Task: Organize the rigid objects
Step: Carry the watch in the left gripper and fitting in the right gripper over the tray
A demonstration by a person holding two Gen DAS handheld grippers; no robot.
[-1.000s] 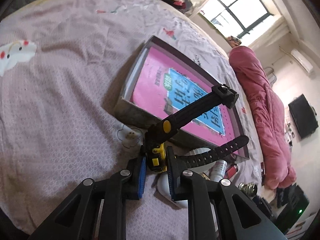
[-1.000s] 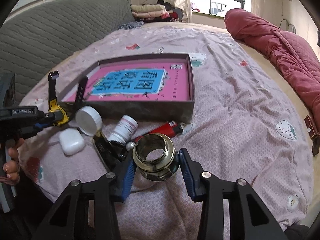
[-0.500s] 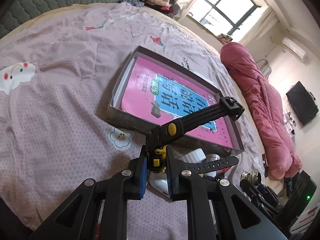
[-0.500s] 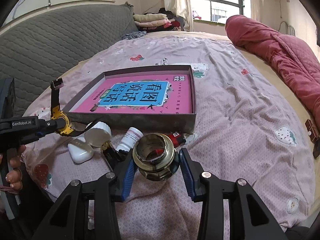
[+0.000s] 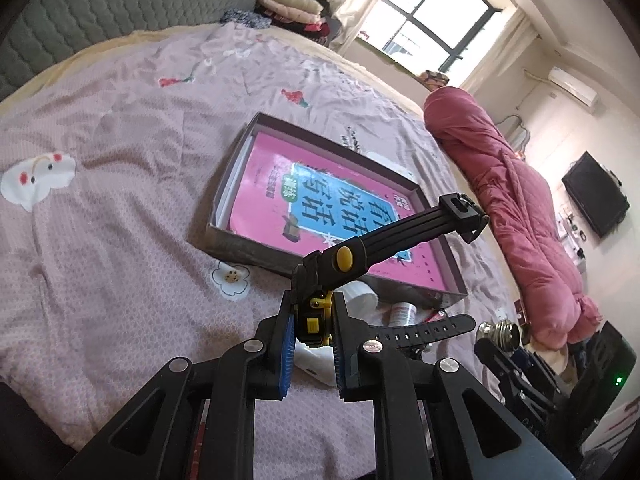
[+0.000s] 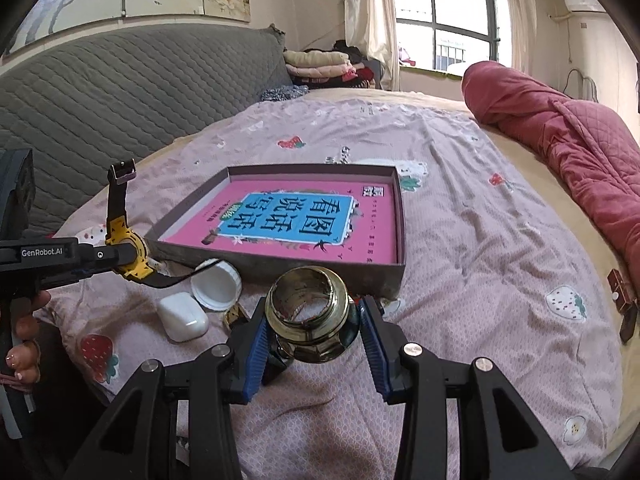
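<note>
My left gripper (image 5: 313,330) is shut on a yellow and black wristwatch (image 5: 314,316), held in the air with its straps sticking out; the watch (image 6: 130,254) also shows at the left of the right wrist view. My right gripper (image 6: 314,334) is shut on a brass metal fitting (image 6: 312,320), lifted above the bed. Beyond both lies a shallow grey box (image 6: 320,266) holding a pink book (image 6: 296,220); the box (image 5: 256,254) sits mid-frame in the left wrist view.
On the pink bedspread in front of the box lie a white cap (image 6: 216,286), a white earbud case (image 6: 182,316) and a small white bottle (image 5: 402,314). A red quilt (image 6: 560,140) is rolled at the right. A grey headboard (image 6: 120,92) stands behind.
Both grippers have risen with their loads. The watch and the brass fitting now hang higher above the bed, and more of the room shows in both views.
</note>
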